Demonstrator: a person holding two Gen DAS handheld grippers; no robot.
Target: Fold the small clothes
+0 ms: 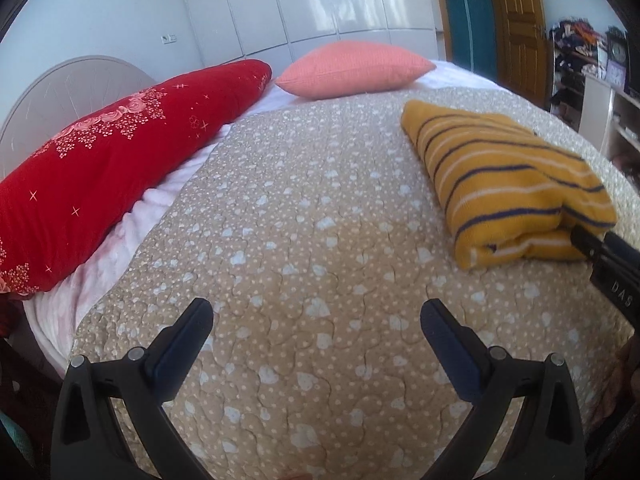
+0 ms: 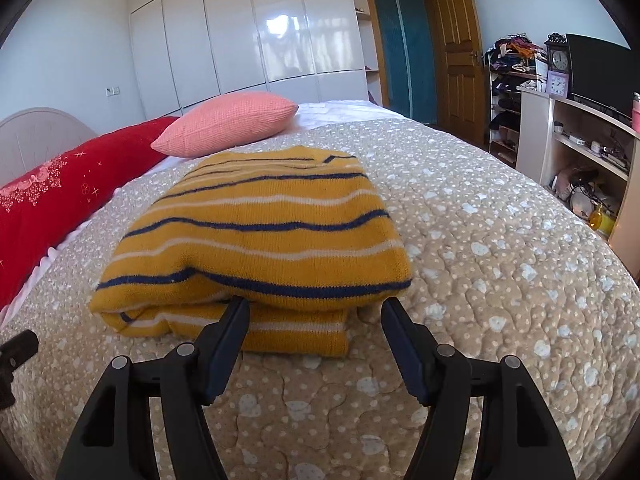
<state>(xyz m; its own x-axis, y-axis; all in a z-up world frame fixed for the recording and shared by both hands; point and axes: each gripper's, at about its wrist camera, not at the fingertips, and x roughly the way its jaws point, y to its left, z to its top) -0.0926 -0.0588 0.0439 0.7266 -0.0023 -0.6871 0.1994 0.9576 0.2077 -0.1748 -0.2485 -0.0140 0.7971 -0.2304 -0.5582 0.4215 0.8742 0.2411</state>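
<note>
Reaching toward the near edge of the folded garment, the right tongs stand with their jaws spread and nothing pinched; their tips sit just at the lower fold without the pads pressing on it. The left tongs are likewise released, wide apart over bare bedspread, well to the left of the garment.

The yellow striped sweater lies folded into a thick, rounded rectangle on the quilted bedspread, toward the middle of the bed, with the pink cushion just behind it and the red floral bolster along the far left side. Judging by the knit, it is soft, limp and light, with no stiffness of its own; lifted at one point it would likely sag and let the layers slide open. The coarse knit should grip well against the pads, so slipping looks a small risk. A sensible hold would be on the doubled near edge, pinching all layers together, or one corner for each pair of tongs.

As for writing, the letters "DAS" can be read on the black body of the right tongs where it enters the left view. A clock stands on the shelf unit beyond, its face too small to read.
</note>
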